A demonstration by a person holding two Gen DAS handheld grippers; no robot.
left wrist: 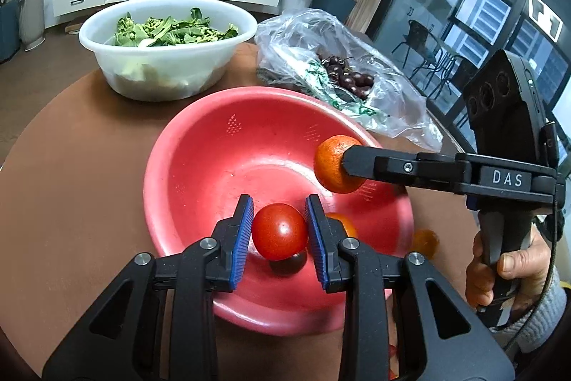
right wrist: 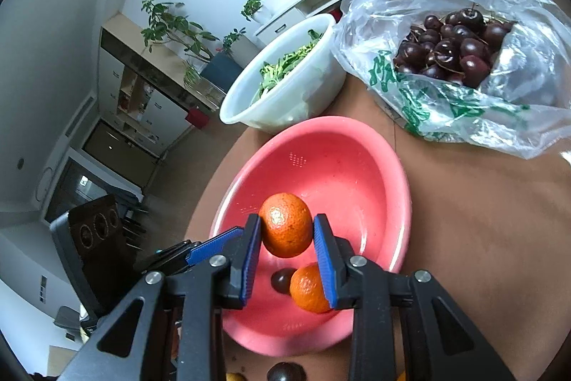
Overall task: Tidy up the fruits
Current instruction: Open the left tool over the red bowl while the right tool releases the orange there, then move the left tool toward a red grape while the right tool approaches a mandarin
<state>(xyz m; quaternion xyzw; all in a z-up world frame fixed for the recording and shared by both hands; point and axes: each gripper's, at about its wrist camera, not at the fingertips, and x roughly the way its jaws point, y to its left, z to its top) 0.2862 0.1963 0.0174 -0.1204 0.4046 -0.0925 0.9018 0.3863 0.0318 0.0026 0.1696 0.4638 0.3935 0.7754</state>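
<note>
- Red and glossy, a tomato sits clamped between the blue pads of the left gripper, held above the pink basin.
- Orange peel shows in the right gripper: its fingers grasp a tangerine over the same basin, nearer its right rim as the left wrist view shows it.
- Inside the basin lie a second tangerine and a dark plum-like fruit, the two touching.
- Another orange fruit lies on the brown worktop just outside the basin's right rim.
- Behind the basin stands a white tub filled with leafy greens.
- Beside the tub, a clear plastic bag with green print lies open, holding dark cherries.
- A hand in a grey knitted sleeve grips the handle of the right gripper.
- At the bottom edge of the right wrist view, another dark fruit rests on the worktop in front of the basin.
</note>
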